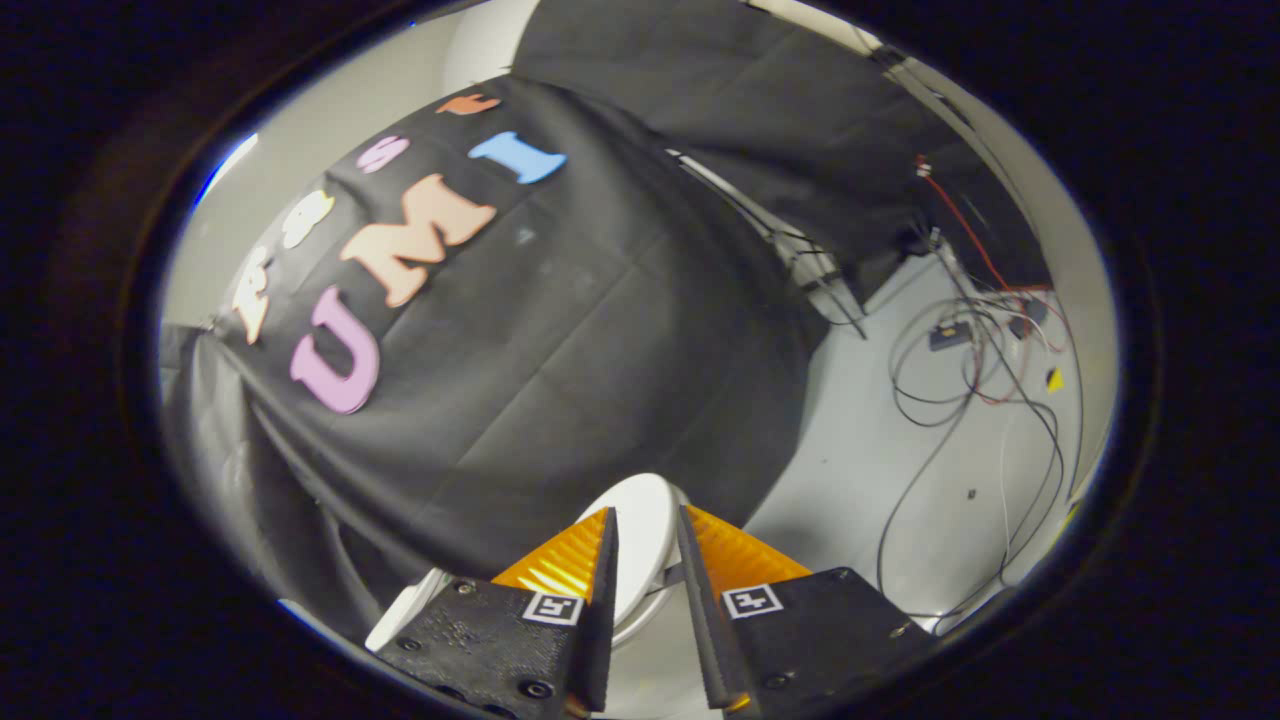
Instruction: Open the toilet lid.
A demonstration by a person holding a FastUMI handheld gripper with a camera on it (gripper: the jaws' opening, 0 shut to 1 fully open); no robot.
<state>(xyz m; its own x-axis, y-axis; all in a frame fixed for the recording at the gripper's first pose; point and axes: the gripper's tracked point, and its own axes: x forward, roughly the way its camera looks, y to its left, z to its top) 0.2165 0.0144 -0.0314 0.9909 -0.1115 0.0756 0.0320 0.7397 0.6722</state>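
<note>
Gripper (646, 525): fingers set to a narrow gap, pressing on nothing; wedge-shaped fingers with ribbed faces, square printed markers on matte block mounts at the base. Aimed forward and tilted, so the whole scene leans.

Toilet lid (645, 540): white, smooth, glossy, rounded oval; seen through the gap between the fingers and just beyond their tips, at 12 o'clock from the gripper. Whether raised or lying flat: cannot tell at this angle. More white rim of the toilet (400, 615) showing at 9 o'clock of the left finger. Judged: approach stage, lid not yet touched; narrow gap probably suited to hooking or pinching a thin lid edge.

Black cloth (560, 350): booth wall, matte woven fabric with fold creases, draped loosely down behind the toilet at 12 o'clock from the fingers; a second panel hung further back at 1 o'clock. Placed, presumably, as a plain backdrop.

Floor (880, 450): pale grey, smooth, at 2 o'clock from the gripper.

Cables (950, 400): thin black loops with one red lead, lying loose on the floor at 2 o'clock, well apart from the toilet; small dark boxes among them, too small to identify. Stand legs at the cloth's edge, thin metal.
</note>
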